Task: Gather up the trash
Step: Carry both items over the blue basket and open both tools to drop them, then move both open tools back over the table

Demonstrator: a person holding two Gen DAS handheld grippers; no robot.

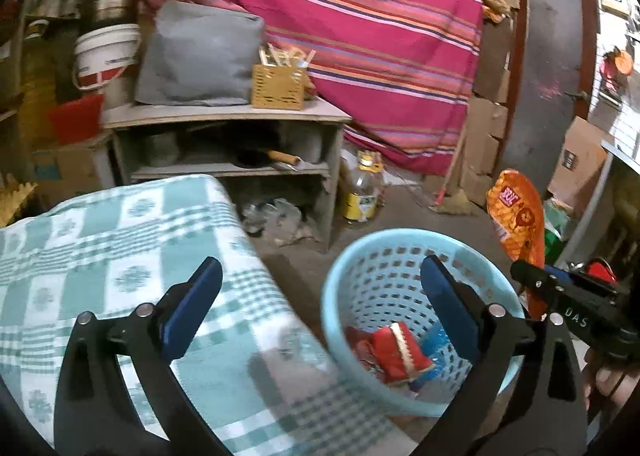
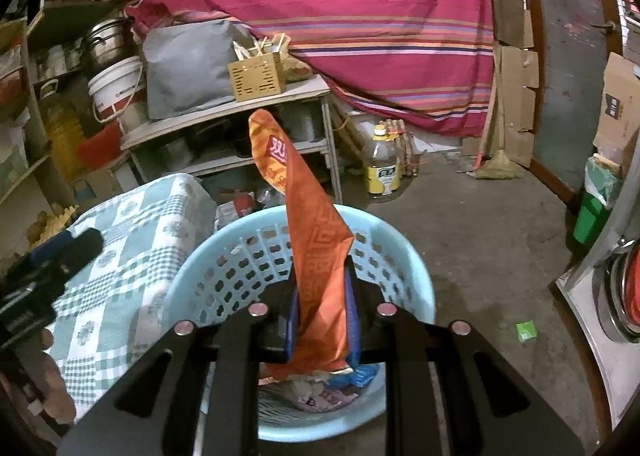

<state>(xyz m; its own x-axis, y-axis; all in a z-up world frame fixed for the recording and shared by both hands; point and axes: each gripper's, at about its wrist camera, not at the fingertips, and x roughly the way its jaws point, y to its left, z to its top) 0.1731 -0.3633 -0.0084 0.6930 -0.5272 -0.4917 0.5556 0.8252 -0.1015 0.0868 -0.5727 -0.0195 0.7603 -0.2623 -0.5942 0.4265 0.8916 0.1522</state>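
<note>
A light blue plastic basket [image 1: 334, 296] [image 2: 400, 234] stands on the floor beside a table with a green checked cloth [image 1: 120, 256] [image 2: 132, 240]. Wrappers lie in its bottom, among them a red one [image 1: 400, 352]. My left gripper [image 1: 320, 268] hangs open above the table edge and the basket, with nothing between its fingers. It also shows at the left of the right wrist view [image 2: 64, 252]. My right gripper [image 2: 322, 296] [image 1: 560, 296] is shut on an orange snack bag [image 2: 316, 248] [image 1: 516, 211]. The bag sticks up above the basket.
A grey shelf unit [image 1: 224, 115] behind the table carries a grey bag and a yellow box. An oil bottle [image 1: 362, 191] and a broom stand on the concrete floor. A green scrap [image 2: 525, 330] lies right of the basket, near a green bin [image 2: 592, 215].
</note>
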